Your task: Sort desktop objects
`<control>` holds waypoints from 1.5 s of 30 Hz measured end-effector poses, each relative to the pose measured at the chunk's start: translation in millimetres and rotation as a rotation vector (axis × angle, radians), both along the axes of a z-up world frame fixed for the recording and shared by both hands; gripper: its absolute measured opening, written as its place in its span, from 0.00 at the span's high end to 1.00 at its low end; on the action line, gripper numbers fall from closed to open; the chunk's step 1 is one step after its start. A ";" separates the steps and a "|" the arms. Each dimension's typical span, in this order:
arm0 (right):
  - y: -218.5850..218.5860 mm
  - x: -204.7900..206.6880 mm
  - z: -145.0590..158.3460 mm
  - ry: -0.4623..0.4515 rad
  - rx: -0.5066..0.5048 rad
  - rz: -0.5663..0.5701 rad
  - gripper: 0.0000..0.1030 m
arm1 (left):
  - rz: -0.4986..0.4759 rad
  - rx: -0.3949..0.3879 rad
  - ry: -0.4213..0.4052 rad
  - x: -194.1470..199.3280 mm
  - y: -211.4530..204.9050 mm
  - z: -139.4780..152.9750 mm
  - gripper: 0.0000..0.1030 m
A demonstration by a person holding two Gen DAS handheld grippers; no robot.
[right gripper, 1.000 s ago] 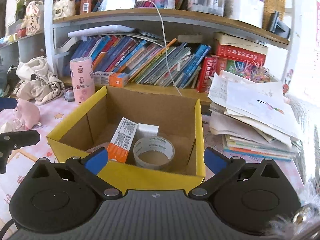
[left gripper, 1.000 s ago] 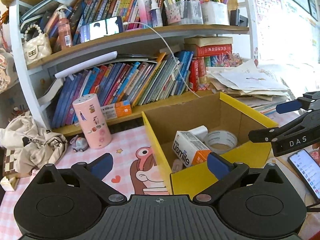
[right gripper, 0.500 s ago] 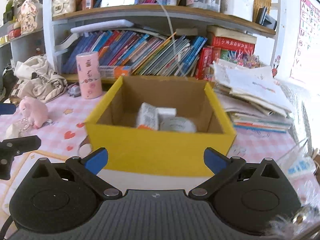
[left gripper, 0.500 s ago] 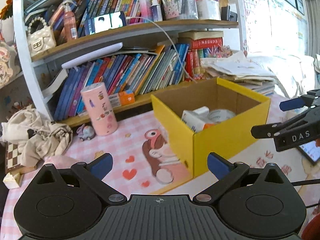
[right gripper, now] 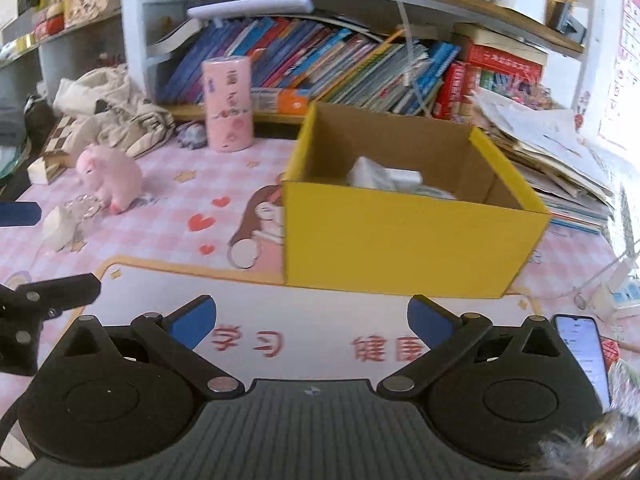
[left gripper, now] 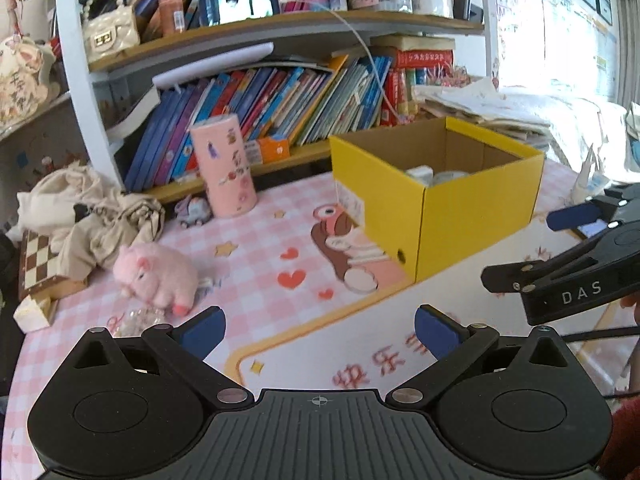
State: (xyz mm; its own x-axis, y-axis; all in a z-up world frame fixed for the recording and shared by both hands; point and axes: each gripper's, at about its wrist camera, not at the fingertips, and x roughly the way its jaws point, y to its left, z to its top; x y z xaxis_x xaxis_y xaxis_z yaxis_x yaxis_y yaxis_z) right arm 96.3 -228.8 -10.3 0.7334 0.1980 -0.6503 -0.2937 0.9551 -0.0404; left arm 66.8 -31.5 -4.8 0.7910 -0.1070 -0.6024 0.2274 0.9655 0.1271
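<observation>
Both wrist views share yellow box (left gripper: 472, 216).

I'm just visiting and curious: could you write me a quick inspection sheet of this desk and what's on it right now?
Surface: pink checked desk mat with cartoon prints.
Job's things: yellow box open, holding a few white items; pink plush pig and pink cylinder on the mat outside it.
Clutter: crumpled beige cloth, chessboard, phone, paper stack.
Grippers: left gripper and right gripper open, holding nothing.
Cables: white cable hanging from the upper shelf.
Surroundings: bookshelf crammed with books.
</observation>
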 end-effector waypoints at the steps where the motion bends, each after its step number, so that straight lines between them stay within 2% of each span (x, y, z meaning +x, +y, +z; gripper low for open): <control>1: 5.3 -1.0 -0.4 0.000 -0.004 0.008 0.00 | -0.001 0.006 0.003 -1.2 3.6 -1.0 0.01; 13: 58.0 -3.0 -2.3 -0.004 -0.028 0.065 0.00 | 0.056 0.011 0.018 -10.9 51.4 -9.2 0.01; 17: 72.8 -2.5 -3.5 -0.001 -0.036 0.096 0.00 | 0.060 0.018 0.049 -10.7 63.6 -12.1 0.01; 23: 88.1 -0.2 -4.6 0.001 -0.038 0.117 0.00 | 0.042 0.006 0.141 -6.1 78.0 -19.7 0.01; 45: 128.9 8.1 -19.0 0.072 -0.089 0.238 0.00 | 0.170 -0.017 0.149 -9.4 114.4 -30.1 0.01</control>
